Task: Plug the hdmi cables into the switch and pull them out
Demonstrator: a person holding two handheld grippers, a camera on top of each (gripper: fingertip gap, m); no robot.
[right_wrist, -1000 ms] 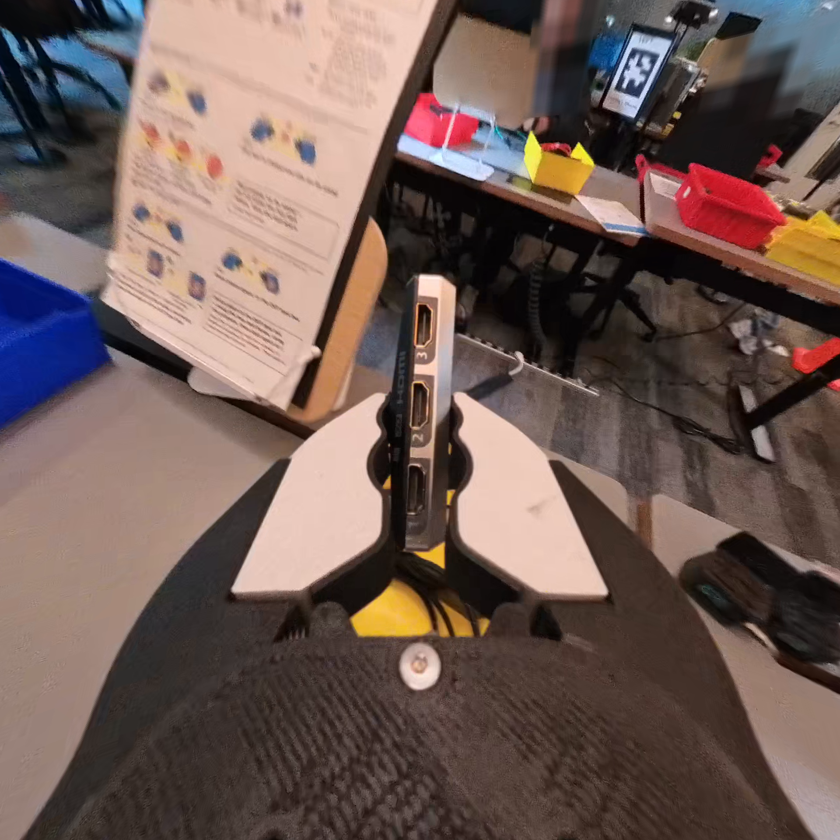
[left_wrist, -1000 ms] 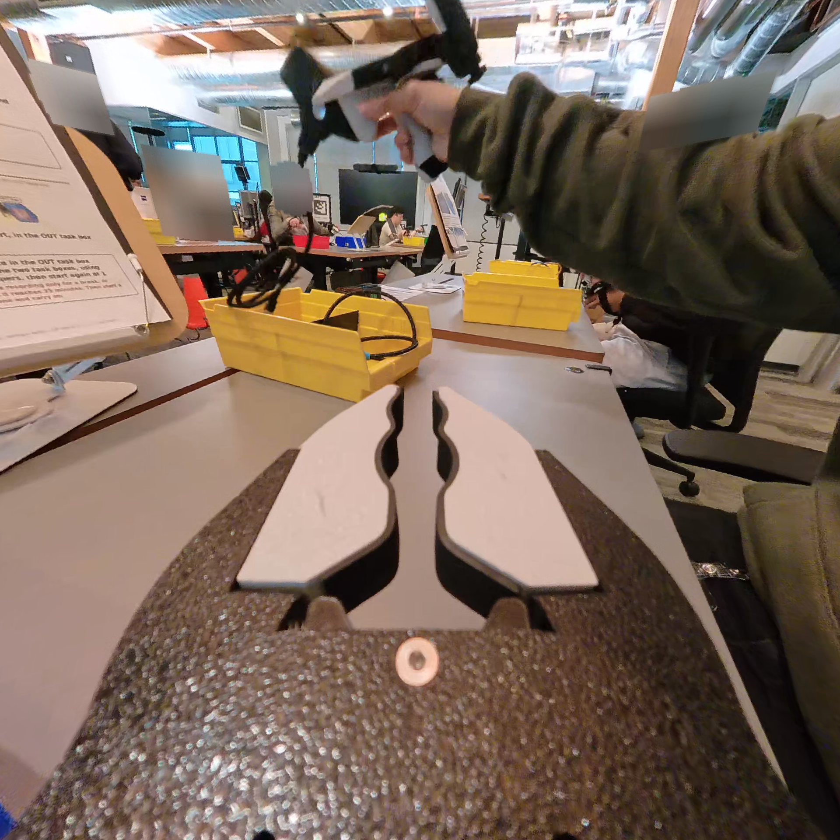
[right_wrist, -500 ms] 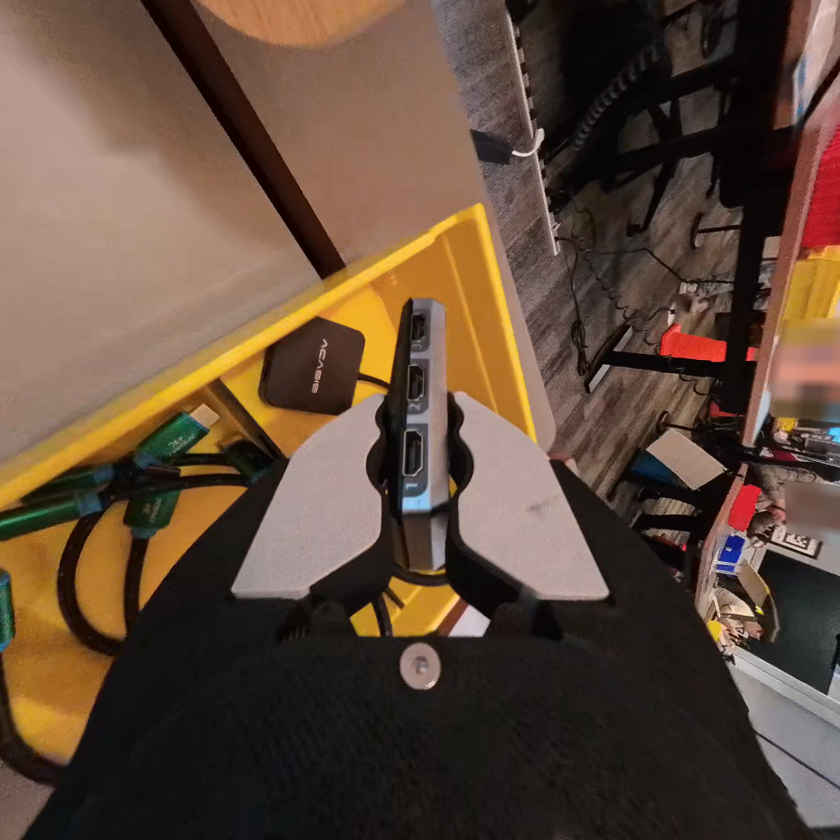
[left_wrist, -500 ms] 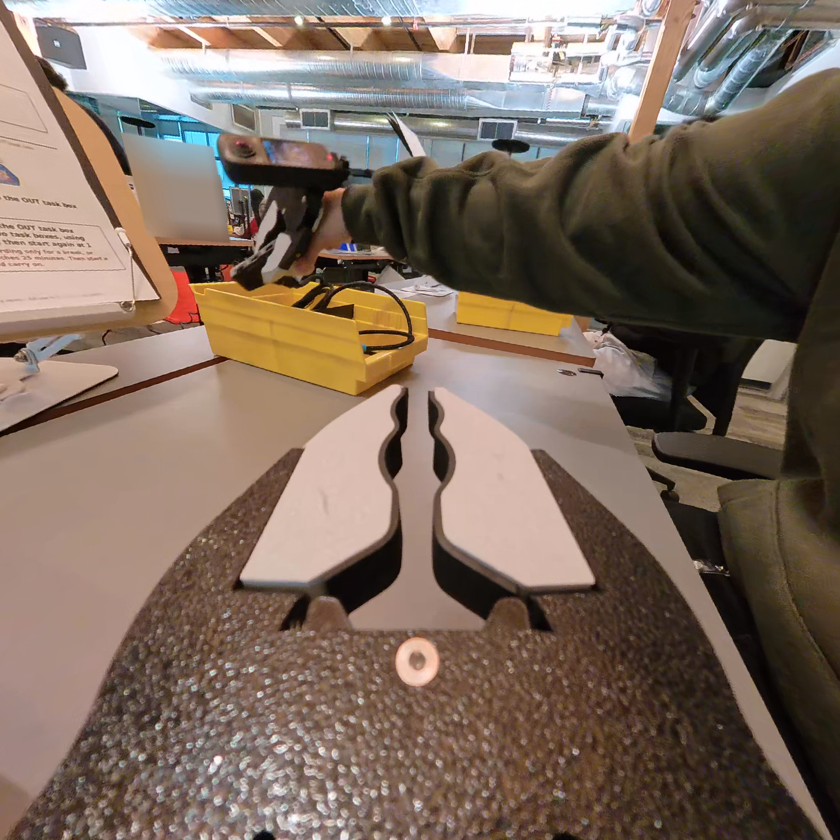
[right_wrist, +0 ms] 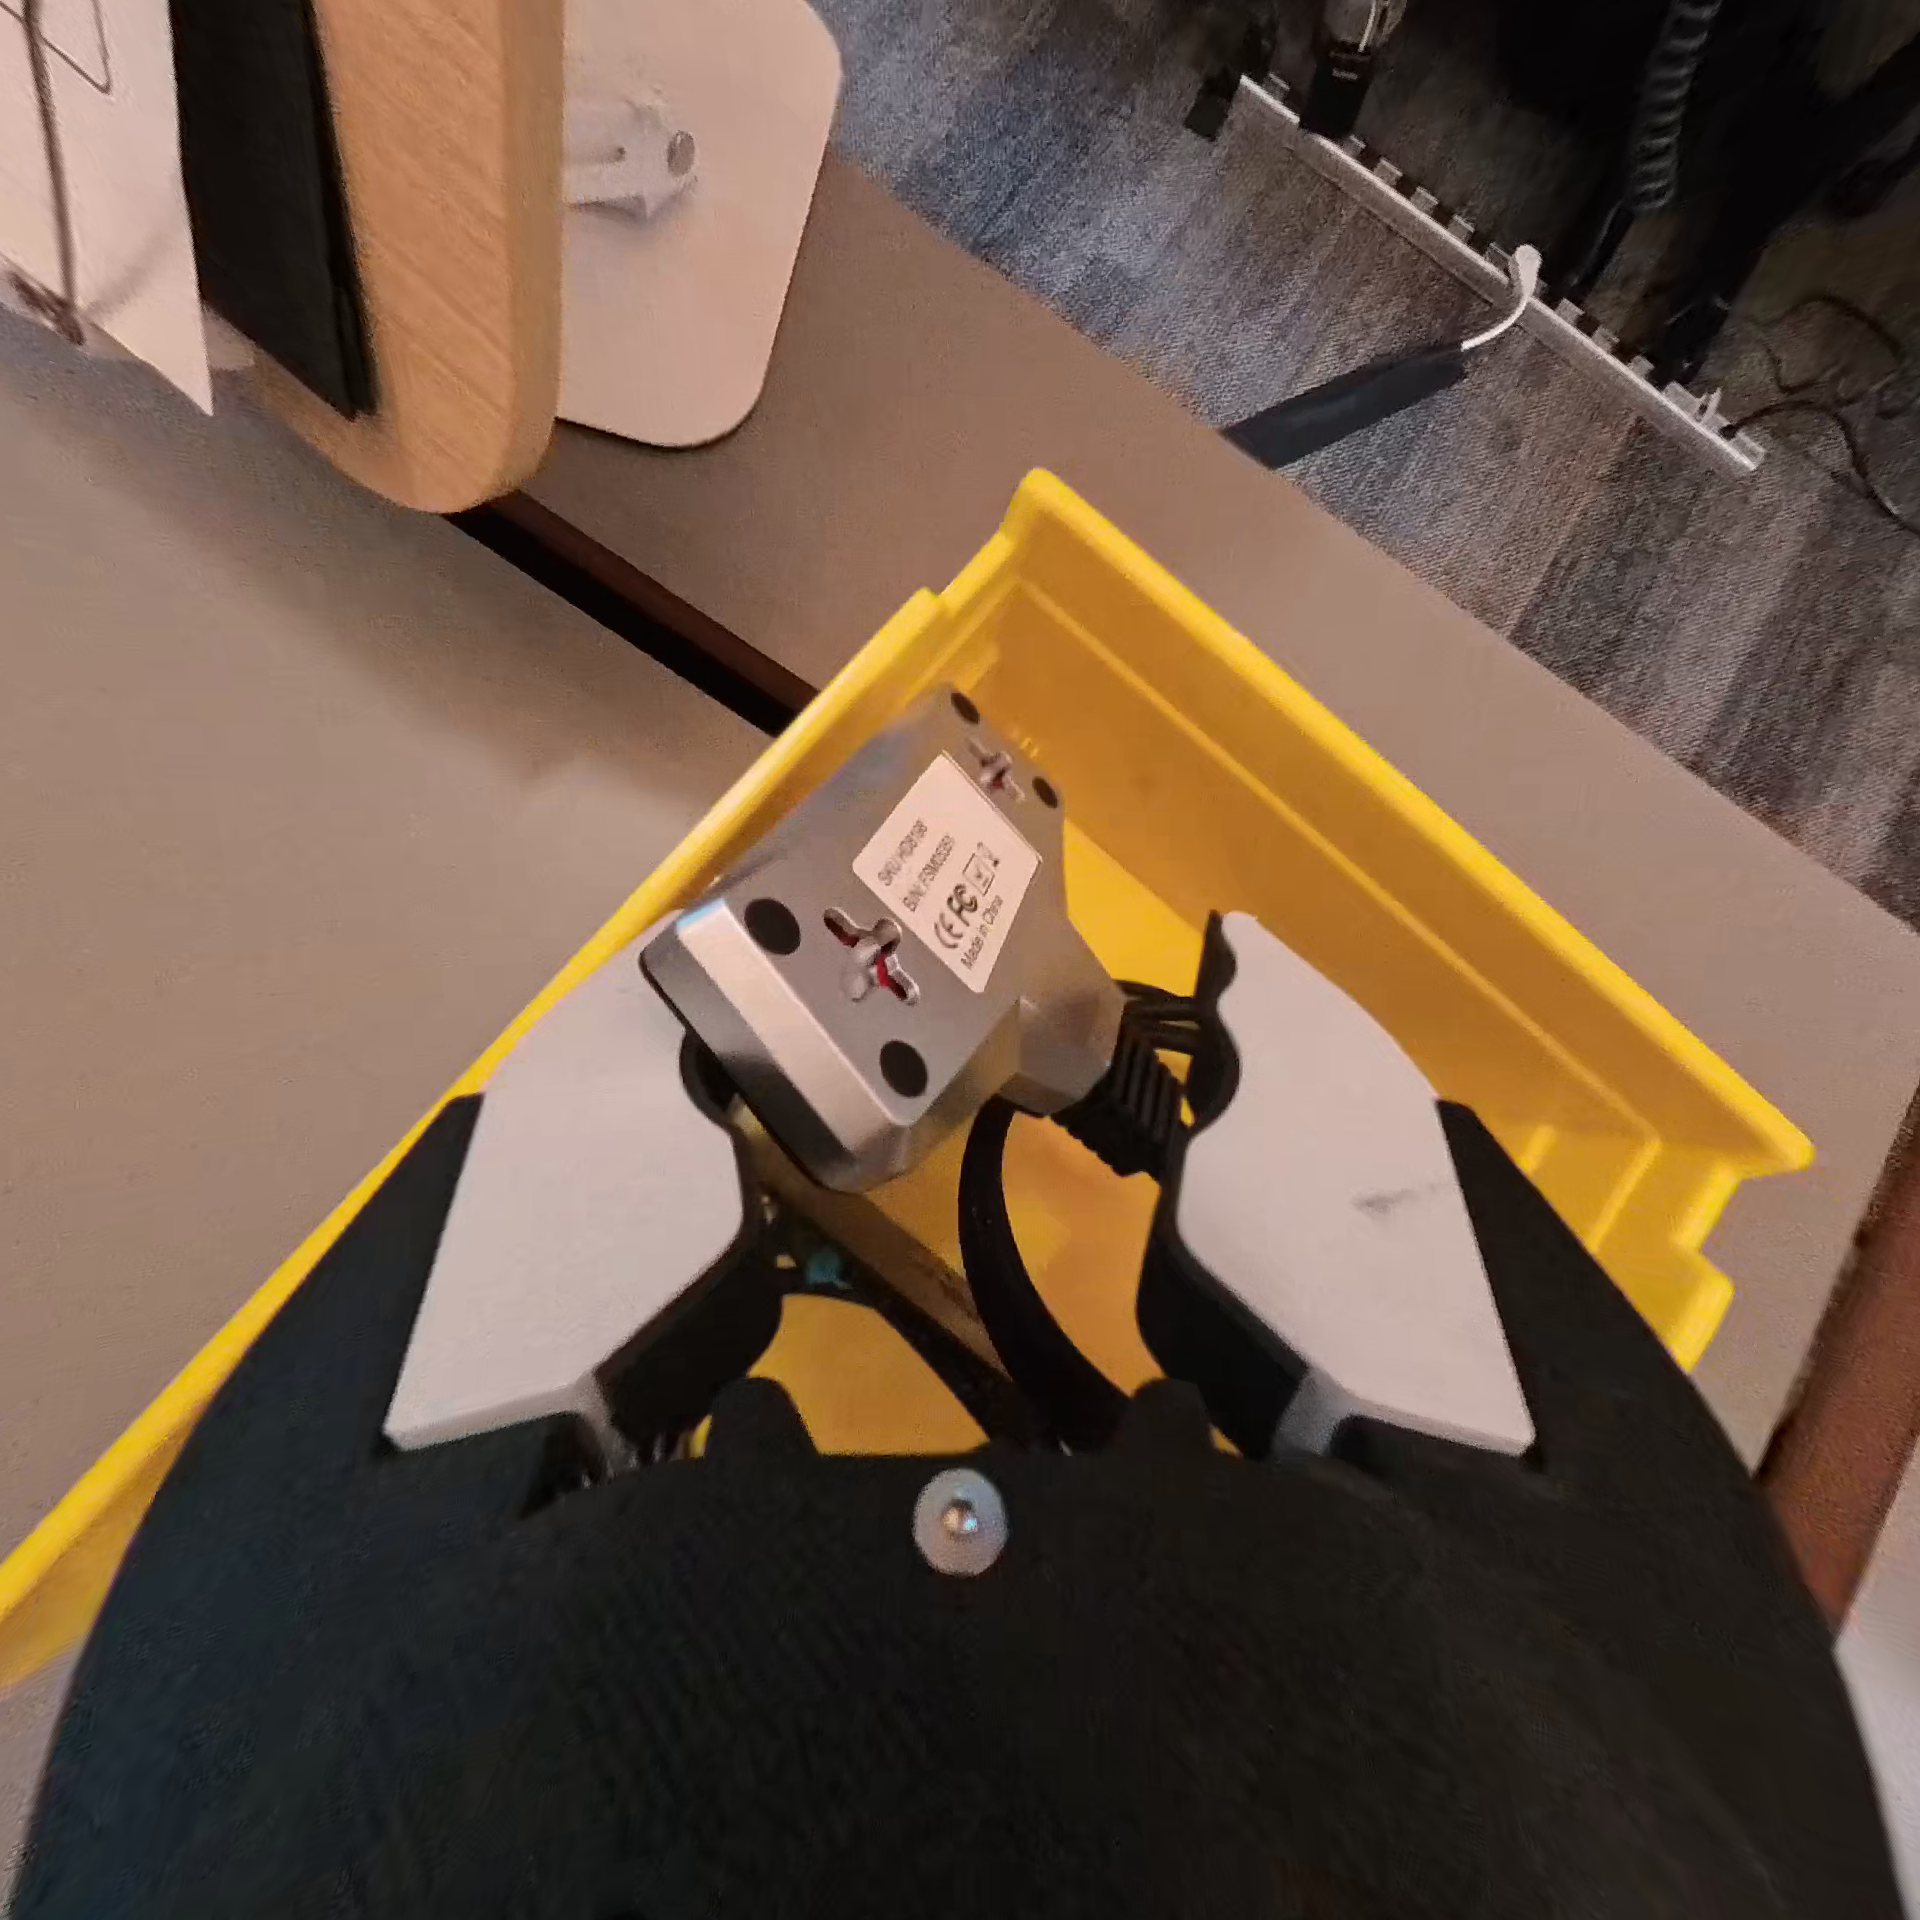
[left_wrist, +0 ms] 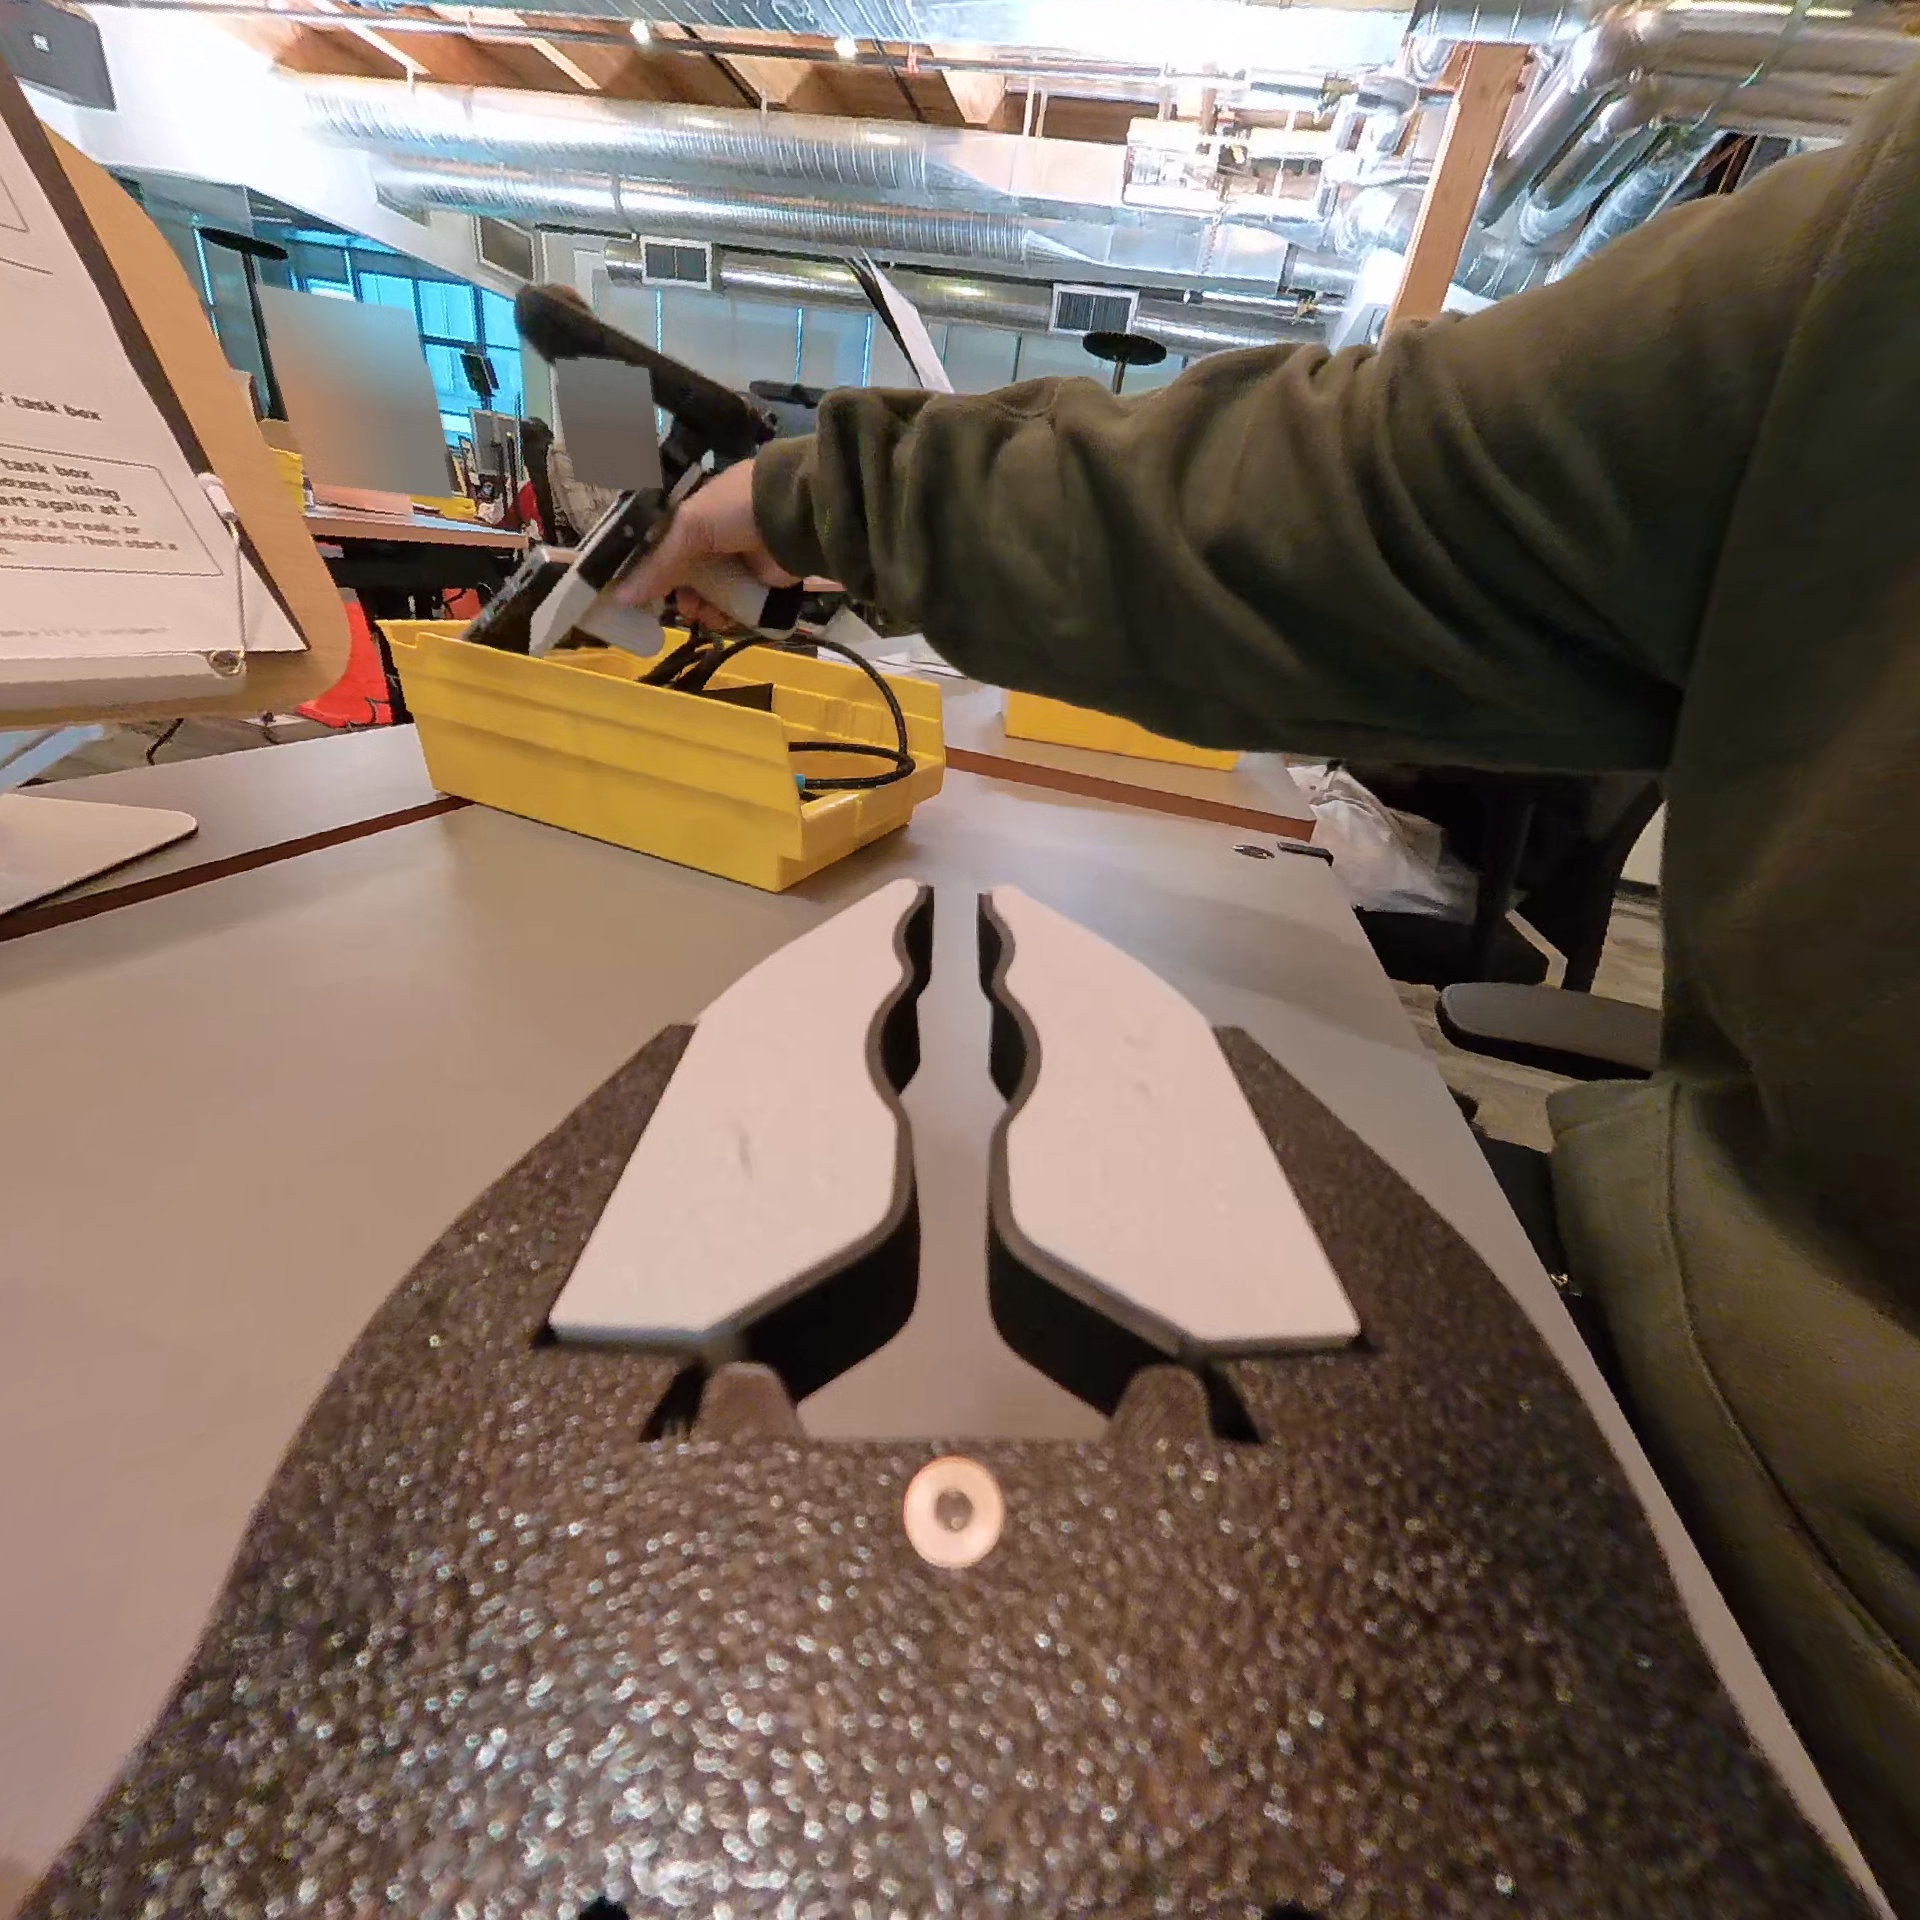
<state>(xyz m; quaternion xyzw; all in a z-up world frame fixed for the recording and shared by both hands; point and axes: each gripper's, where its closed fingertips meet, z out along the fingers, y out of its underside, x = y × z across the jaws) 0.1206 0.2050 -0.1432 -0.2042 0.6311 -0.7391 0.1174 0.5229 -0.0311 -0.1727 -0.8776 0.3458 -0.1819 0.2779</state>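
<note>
The silver HDMI switch lies tilted, labelled underside up, inside the yellow bin, with its black cable running off its right end. My right gripper is open wide around the switch, and its fingers do not clamp it. In the left wrist view the right gripper reaches down into the yellow bin, where black cables loop over the rim. My left gripper is shut and empty, low over the grey table.
A wooden stand with a paper sheet stands at the left, and its white base is behind the bin. A second yellow bin sits farther back. The person's green sleeve crosses the right side. An office chair stands beyond the table's right edge.
The right gripper came down into the yellow bin, opened and let go of the switch, which now lies underside up. The left gripper has stayed shut and almost still.
</note>
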